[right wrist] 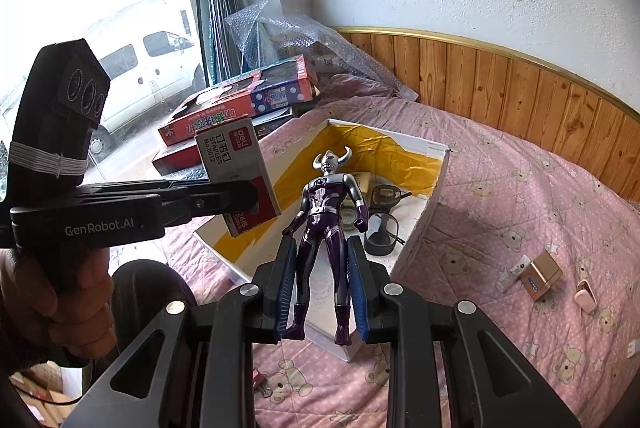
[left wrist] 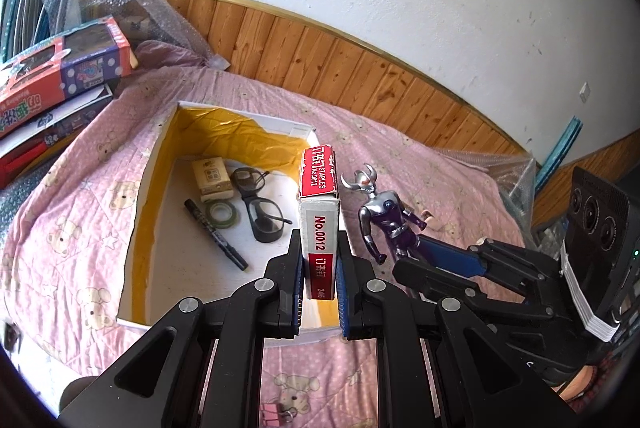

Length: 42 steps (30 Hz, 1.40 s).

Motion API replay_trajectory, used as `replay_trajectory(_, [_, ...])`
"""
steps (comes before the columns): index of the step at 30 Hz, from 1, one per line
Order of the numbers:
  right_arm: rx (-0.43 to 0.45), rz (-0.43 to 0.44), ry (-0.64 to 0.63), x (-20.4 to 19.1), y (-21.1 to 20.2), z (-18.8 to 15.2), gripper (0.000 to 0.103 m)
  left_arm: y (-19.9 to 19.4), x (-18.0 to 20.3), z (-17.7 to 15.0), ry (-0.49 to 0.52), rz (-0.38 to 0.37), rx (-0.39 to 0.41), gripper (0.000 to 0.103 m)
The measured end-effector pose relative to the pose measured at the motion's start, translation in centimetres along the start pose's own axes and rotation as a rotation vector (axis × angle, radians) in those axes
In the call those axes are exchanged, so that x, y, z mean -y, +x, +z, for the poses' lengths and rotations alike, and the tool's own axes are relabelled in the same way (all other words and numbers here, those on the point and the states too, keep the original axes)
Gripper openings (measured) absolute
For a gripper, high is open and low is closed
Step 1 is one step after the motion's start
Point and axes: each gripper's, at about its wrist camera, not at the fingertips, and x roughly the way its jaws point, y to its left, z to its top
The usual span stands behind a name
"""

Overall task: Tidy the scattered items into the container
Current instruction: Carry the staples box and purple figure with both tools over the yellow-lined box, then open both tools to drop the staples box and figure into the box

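Note:
My left gripper (left wrist: 319,240) is shut on a red and white staples box (left wrist: 320,212) and holds it over the near right part of the open white box with yellow lining (left wrist: 152,188). My right gripper (right wrist: 322,240) is shut on the legs of a silver and purple horned toy figure (right wrist: 330,204), held above the box's near edge (right wrist: 424,224). The box holds glasses (left wrist: 256,204), a black marker (left wrist: 216,234), a green tape roll (left wrist: 221,214) and a small tan packet (left wrist: 214,178). The staples box also shows in the right wrist view (right wrist: 236,164).
The box sits on a pink bear-print quilt (right wrist: 520,196). A small gold box (right wrist: 542,274), a white tube (right wrist: 510,276) and a pink item (right wrist: 584,296) lie on the quilt to the right. Toy cartons (left wrist: 60,76) and bubble wrap (right wrist: 288,36) are stacked at the left. A pink binder clip (left wrist: 276,414) lies near me.

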Motion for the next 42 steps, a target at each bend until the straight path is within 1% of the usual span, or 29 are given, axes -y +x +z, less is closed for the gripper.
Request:
replay_trajectory(7, [-0.050,0.041,0.025,0.4,2.6,0.9,0.027,2.2,-1.4,0.8,0.025,0.058,-0.084,0.014])
replay_trajectory(15, [-0.130,0.087,0.060,1.0,6.4,1.1,0.027,5.6,-3.4,1.2,0.035,0.111,-0.218,0.014])
replay_trajectory(20, [-0.188,0.100,0.061,1.1,8.7,0.9,0.027,7.2,-4.3,1.2,0.045,0.141,-0.283,0.014])
replay_trajectory(30, [-0.317,0.102,0.019,1.2,12.9,0.4,0.027,11.0,-5.6,0.7,0.056,0.183,-0.434,0.014])
replay_trajectory(31, [-0.330,0.099,0.009,1.2,13.2,0.3,0.026,11.4,-5.7,0.6,0.053,0.187,-0.447,0.014])
replay_trajectory(32, [-0.342,0.097,0.000,1.2,13.6,0.3,0.022,11.7,-5.9,0.5,0.050,0.189,-0.459,0.014])
replay_trajectory(34, [-0.370,0.093,-0.019,1.2,14.3,0.1,0.020,12.3,-6.2,0.3,0.050,0.194,-0.478,0.014])
replay_trajectory(38, [-0.401,0.071,-0.051,1.3,15.1,0.0,0.018,13.0,-6.5,0.0,0.054,0.203,-0.509,0.014])
replay_trajectory(42, [-0.403,0.068,-0.043,1.7,15.1,0.1,0.018,13.8,-7.0,-0.4,0.045,0.223,-0.547,0.015])
